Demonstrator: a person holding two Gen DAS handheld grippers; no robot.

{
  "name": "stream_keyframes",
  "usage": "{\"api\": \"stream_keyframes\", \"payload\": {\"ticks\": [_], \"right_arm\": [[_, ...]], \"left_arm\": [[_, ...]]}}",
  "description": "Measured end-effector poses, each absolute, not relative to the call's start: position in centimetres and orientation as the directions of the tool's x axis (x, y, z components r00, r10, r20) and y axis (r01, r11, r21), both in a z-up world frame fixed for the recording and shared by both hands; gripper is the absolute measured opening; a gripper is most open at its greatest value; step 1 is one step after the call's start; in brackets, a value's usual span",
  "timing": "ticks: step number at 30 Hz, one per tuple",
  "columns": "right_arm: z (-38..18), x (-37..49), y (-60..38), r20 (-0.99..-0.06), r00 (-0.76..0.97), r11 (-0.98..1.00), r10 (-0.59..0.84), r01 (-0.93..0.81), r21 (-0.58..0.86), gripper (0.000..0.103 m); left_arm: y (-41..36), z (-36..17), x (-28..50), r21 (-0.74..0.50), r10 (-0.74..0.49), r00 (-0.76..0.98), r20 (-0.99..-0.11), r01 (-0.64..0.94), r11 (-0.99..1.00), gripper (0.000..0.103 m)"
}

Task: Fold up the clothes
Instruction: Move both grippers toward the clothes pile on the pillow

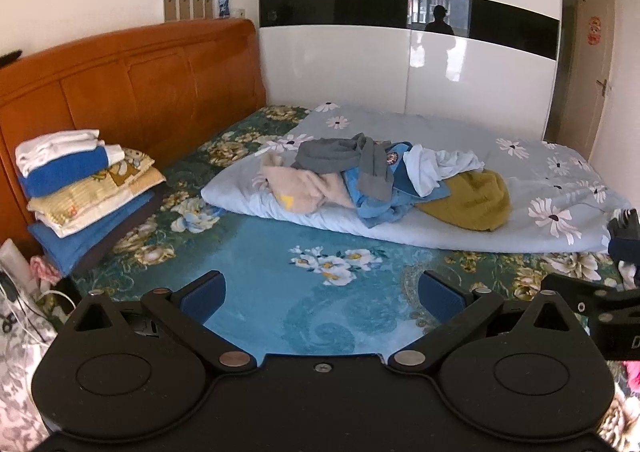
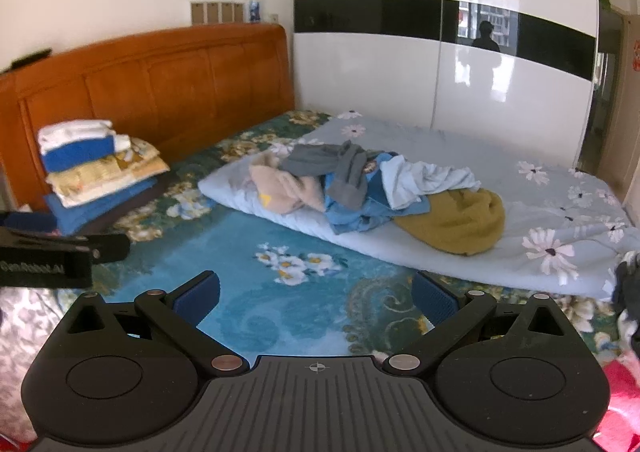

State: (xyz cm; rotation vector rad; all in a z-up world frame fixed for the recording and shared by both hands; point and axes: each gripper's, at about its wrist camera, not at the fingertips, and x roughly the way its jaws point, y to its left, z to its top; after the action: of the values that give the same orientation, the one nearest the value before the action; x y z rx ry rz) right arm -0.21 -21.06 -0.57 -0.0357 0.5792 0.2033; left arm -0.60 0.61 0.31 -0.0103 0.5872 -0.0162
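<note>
A heap of loose clothes lies on a pale blue daisy-print quilt (image 1: 440,228) (image 2: 540,212) across the bed: a grey garment (image 1: 340,158) (image 2: 332,166), a beige one (image 1: 296,188) (image 2: 280,188), a blue jacket (image 1: 372,196) (image 2: 360,212), a white shirt (image 1: 436,168) (image 2: 424,180) and a mustard sweater (image 1: 468,200) (image 2: 456,222). My left gripper (image 1: 320,300) is open over the teal floral bedspread (image 1: 260,252), well short of the heap. My right gripper (image 2: 316,296) is open too, beside it, empty. Each gripper shows at the edge of the other's view.
A stack of folded blankets and towels (image 1: 84,188) (image 2: 96,176) sits at the left by the orange headboard (image 1: 132,80) (image 2: 160,84). A glossy white wardrobe (image 1: 400,64) stands behind the bed. A door (image 1: 592,72) is at far right. Cables and fabric lie at the left edge.
</note>
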Motion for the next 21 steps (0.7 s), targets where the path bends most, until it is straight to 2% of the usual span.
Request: {"api": "stream_keyframes", "payload": {"ticks": [6, 11, 17, 21], "right_arm": [[-1.0, -0.5, -17.8, -0.5, 0.858, 0.981, 0.117, -0.178, -0.077, 0.103], [-0.1, -3.2, -18.9, -0.452, 0.877, 0.985, 0.163, -0.173, 0.02, 0.103], [0.2, -4.2, -18.2, -0.486, 0.852, 0.98, 0.196, -0.187, 0.067, 0.103], [0.3, -4.4, -17.9, -0.506, 0.843, 0.983, 0.182, -0.162, 0.084, 0.103]], "left_arm": [[1.7, 0.8, -1.6, -0.005, -0.027, 0.86, -0.51, 0.029, 1.0, 0.102], [2.4, 1.1, -3.4, 0.019, -0.039, 0.872, -0.488, 0.056, 0.998, 0.102], [3.6, 1.6, -4.3, -0.046, -0.153, 0.847, -0.508, 0.151, 0.987, 0.102], [3.6, 1.5, -4.7, -0.039, -0.169, 0.851, -0.498, 0.172, 0.984, 0.102]]}}
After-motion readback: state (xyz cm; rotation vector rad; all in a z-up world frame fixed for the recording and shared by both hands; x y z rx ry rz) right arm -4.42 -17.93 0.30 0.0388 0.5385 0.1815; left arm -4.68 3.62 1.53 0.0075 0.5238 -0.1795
